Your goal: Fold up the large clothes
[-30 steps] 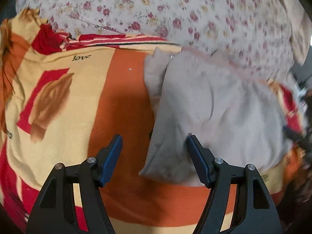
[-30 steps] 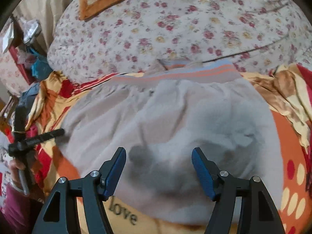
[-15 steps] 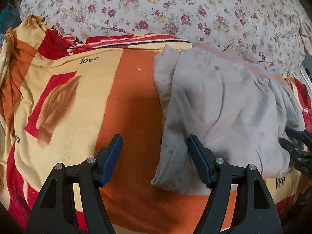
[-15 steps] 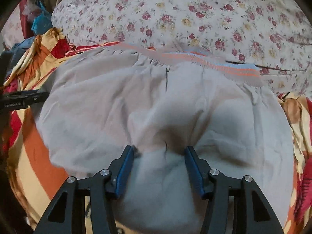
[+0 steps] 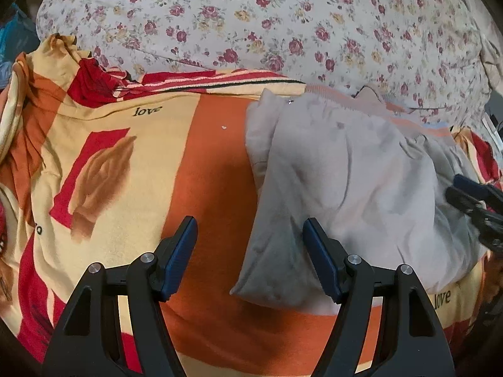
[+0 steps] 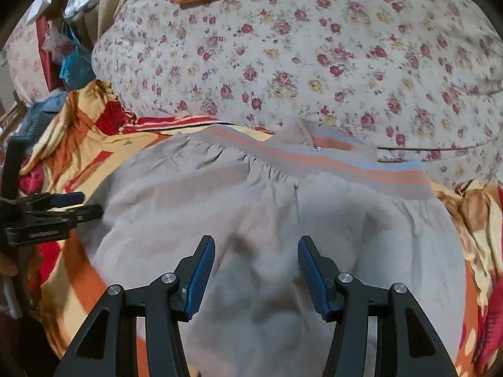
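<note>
One grey garment, soft and light, lies part-folded on the patterned blanket of the bed, its striped waistband toward the flowered quilt. It looks limp and will likely sag, so a hem or corner seems the best hold. The left gripper hangs open at its left edge. The right gripper has narrowed but stays open above the cloth. The blanket reads "love".

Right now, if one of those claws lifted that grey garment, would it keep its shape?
Probably not. The grey garment lies in soft wrinkles and gathers below its striped waistband, so it likely droops. It looks thin, so probably light. Its folded layers could slide apart.
</note>
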Motion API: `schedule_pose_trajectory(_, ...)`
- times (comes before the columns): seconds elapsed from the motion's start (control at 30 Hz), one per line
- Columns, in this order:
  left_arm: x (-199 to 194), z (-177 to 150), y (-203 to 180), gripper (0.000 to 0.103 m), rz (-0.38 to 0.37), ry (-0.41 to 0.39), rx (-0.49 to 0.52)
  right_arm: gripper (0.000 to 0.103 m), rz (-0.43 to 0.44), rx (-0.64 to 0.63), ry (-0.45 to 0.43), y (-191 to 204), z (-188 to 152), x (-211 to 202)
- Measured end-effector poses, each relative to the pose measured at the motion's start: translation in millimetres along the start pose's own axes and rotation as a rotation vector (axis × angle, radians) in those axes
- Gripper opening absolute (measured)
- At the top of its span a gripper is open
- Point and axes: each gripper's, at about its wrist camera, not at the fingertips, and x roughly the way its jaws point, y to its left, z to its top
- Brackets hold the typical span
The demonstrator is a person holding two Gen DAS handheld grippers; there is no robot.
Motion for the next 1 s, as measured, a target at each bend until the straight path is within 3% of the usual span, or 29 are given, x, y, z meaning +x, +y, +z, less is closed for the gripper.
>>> schedule_pose_trajectory(0.17, -2, 2, 1, 0.071, -0.016, -0.002, -0.016, 0.053, -0.009, 0.04, 0.09, -9, -10, 43)
schedule_pose_trajectory(0.2, -3, 4, 1, 0.071, -0.026, -0.002, -0.023, 0.053, -0.011, 0.04, 0.075, -10, -14, 45)
schedule_pose_trajectory(0.6, 2, 19, 0, 0.071, -0.146, -0.003, -0.126, 0.054, 0.038, 0.089, 0.024, -23, -18, 11)
schedule_pose_trajectory(0.73, 19, 26, 4, 0.071, -0.16, 0.024, -0.164, 0.056, 0.027, 0.093, 0.091, -27, -22, 29)
schedule_pose_trajectory(0.9, 42, 40, 19, 0.072, -0.191, 0.044, -0.25, 0.056, 0.06, 0.103, 0.076, -27, -21, 17)
schedule_pose_trajectory(1.0, 53, 46, 22, 0.078, -0.194, 0.054, -0.284, 0.057, 0.075, 0.098, 0.058, -29, -19, 4)
